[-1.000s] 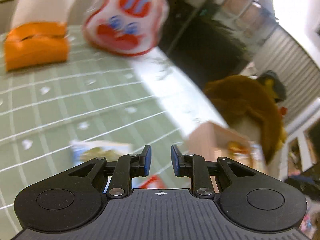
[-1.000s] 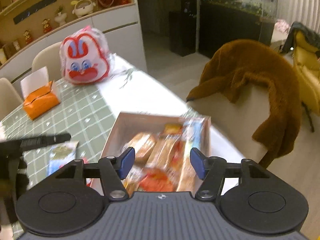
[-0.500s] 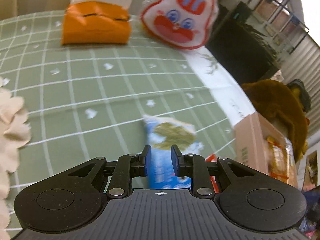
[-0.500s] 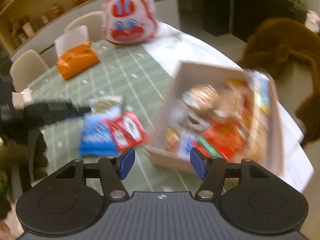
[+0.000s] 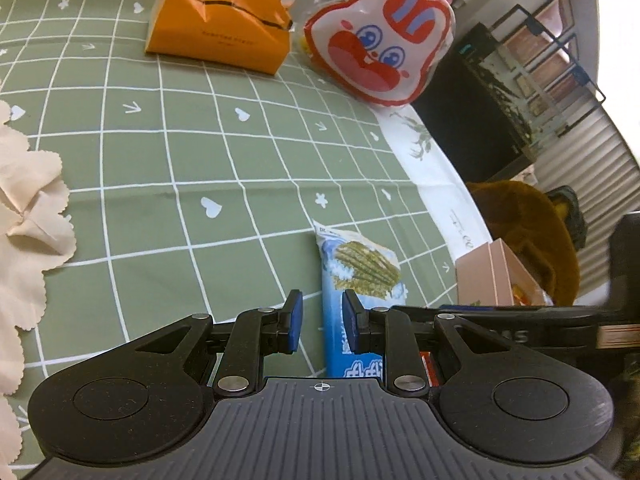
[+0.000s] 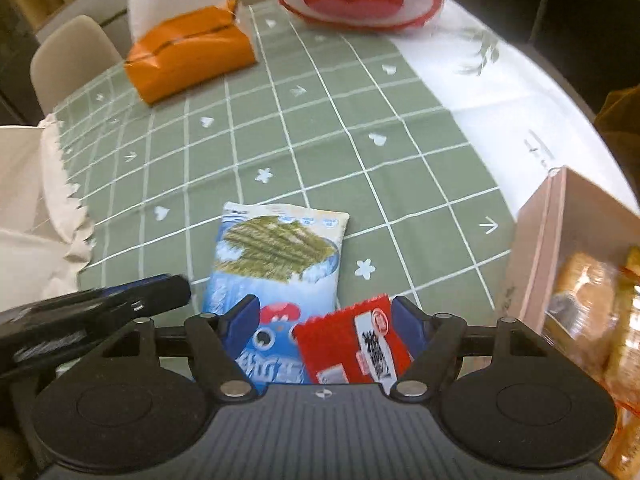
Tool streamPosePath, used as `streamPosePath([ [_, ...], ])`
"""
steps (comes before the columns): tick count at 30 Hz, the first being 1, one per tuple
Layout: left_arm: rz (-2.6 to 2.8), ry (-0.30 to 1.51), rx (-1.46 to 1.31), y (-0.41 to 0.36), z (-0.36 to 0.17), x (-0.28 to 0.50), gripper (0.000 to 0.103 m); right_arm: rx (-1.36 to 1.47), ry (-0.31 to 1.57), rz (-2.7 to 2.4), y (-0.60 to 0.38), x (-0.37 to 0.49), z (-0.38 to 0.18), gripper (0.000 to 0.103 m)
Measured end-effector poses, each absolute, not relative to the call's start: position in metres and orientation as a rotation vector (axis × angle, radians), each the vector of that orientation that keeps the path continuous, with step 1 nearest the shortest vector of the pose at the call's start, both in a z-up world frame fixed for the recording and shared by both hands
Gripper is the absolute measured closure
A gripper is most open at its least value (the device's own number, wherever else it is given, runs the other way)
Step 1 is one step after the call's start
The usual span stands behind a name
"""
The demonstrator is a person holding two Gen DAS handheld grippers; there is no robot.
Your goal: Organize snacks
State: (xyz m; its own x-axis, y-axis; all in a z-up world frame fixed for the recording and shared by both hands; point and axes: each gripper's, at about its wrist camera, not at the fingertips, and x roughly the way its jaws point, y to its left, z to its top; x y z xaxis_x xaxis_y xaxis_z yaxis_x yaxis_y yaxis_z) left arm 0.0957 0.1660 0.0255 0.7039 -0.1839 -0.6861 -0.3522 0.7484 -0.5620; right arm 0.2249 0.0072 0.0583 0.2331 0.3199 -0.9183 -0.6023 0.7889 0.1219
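While jaws open, right gripper (image 6: 324,320) above red packet (image 6: 352,344), blue packet (image 6: 276,256)

Soft indoor light; fisheye bends edges; right view slightly motion-blurred; window glare, perhaps, upper right.

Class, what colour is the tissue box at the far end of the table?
Orange tissue box, clearest in the left wrist view.
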Motion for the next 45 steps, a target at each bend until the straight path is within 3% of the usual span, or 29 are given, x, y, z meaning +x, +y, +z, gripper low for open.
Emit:
streamPosePath([
  [2, 0.093, 0.798, -0.748, 0.167, 0.025, 0.095, 0.078, -0.274, 1.198, 0.646, 0.002, 0.225, 0.052, 0.031],
  [5, 0.078, 0.812, -0.736, 0.164, 0.023, 0.1, 0.078, -0.275, 1.203, 0.677, -0.004, 0.214, 0.05, 0.045],
  [7, 0.074, 0.829, -0.714, 0.16, 0.022, 0.104, 0.078, -0.303, 1.196, 0.697, -0.008, 0.203, 0.053, 0.06],
  [12, 0.081, 0.864, -0.663, 0.151, 0.02, 0.115, 0.078, -0.294, 1.212, 0.714, -0.029, 0.175, 0.056, 0.073],
  [20, 0.013, 0.87, -0.616, 0.135, 0.012, 0.133, 0.077, -0.158, 1.208, 0.71, -0.064, 0.153, 0.058, 0.073],
  [23, -0.082, 0.879, -0.654, 0.127, 0.009, 0.137, 0.068, -0.099, 1.184, 0.691, -0.071, 0.155, 0.055, 0.073],
  [27, -0.159, 0.88, -0.65, 0.115, 0.01, 0.139, 0.067, -0.056, 1.158, 0.678, -0.073, 0.155, 0.051, 0.073],
  [30, -0.169, 0.861, -0.622, 0.11, 0.018, 0.137, 0.078, -0.052, 1.144, 0.68, -0.074, 0.152, 0.049, 0.073],
  [41, -0.164, 0.89, -0.637, 0.099, 0.031, 0.082, 0.083, -0.079, 1.098, 0.662, -0.111, 0.113, 0.05, 0.072],
  [43, -0.175, 0.891, -0.643, 0.095, 0.035, 0.066, 0.084, -0.123, 1.068, 0.625, -0.124, 0.101, 0.05, 0.06],
  [45, -0.175, 0.896, -0.647, 0.09, 0.037, 0.052, 0.084, -0.161, 1.041, 0.589, -0.138, 0.091, 0.05, 0.057],
])
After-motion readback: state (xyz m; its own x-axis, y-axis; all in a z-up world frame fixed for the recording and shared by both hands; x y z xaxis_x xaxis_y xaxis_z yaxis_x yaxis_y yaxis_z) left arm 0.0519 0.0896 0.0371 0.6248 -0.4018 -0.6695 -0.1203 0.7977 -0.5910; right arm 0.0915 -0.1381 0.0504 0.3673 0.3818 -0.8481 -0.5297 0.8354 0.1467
